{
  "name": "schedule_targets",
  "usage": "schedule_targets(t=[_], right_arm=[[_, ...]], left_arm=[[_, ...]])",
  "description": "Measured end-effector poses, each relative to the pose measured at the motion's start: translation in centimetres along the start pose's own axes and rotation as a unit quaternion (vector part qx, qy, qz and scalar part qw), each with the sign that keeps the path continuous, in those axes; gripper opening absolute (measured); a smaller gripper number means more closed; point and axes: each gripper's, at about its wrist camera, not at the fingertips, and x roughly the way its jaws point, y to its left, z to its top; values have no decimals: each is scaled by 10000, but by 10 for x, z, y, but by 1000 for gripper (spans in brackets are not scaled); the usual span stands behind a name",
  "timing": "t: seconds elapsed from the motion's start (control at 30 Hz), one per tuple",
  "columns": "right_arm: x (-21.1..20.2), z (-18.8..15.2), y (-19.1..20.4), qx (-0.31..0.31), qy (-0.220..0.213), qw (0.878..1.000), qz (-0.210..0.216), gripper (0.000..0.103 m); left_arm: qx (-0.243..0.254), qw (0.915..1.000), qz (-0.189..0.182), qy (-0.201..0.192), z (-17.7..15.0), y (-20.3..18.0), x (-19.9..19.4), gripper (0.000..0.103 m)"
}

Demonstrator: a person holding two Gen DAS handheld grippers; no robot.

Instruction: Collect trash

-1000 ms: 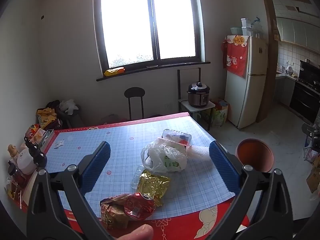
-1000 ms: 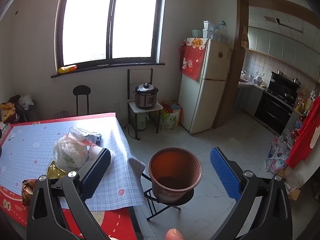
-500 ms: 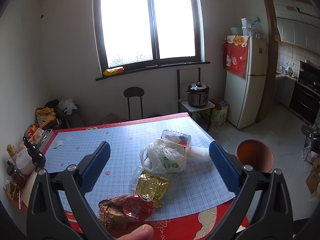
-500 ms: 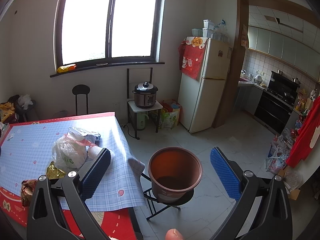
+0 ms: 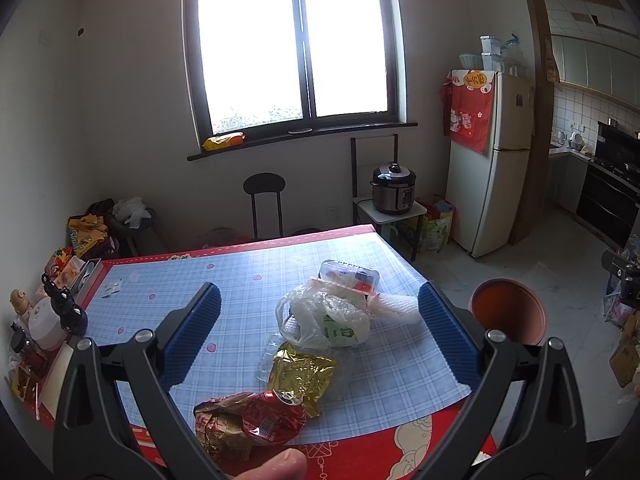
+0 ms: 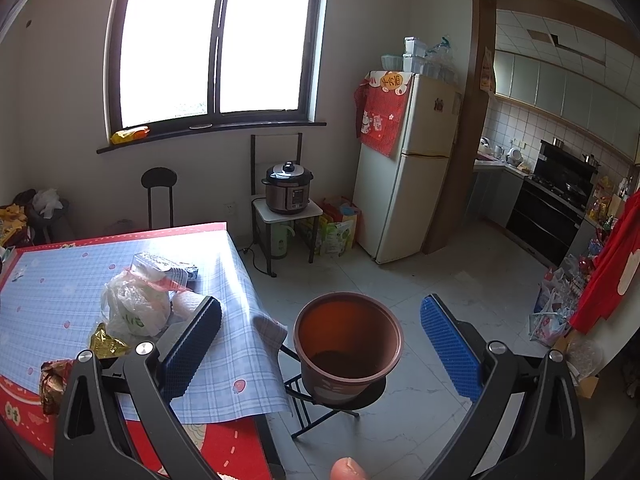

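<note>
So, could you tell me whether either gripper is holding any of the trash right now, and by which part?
Nothing is held: the left gripper and right gripper are both wide open and empty.

window (image 5: 294, 46) blown out — daylit room, sharp, fisheye-bent dark corners.

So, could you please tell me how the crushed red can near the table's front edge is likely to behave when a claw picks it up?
The crushed red can looks dented and flattened, so it probably won't roll. It is likely light, and its thin metal may buckle further under a squeeze. It lies against a crumpled wrapper and a gold foil bag, which might drag along.
</note>
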Motion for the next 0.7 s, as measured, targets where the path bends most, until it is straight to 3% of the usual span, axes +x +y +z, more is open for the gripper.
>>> schedule_targets(t=[0.7], right_arm=[[2, -1, 2, -9, 14, 10000, 3, 98]], left_arm=[[-23, 10000, 14, 6, -6, -3, 8, 98]])
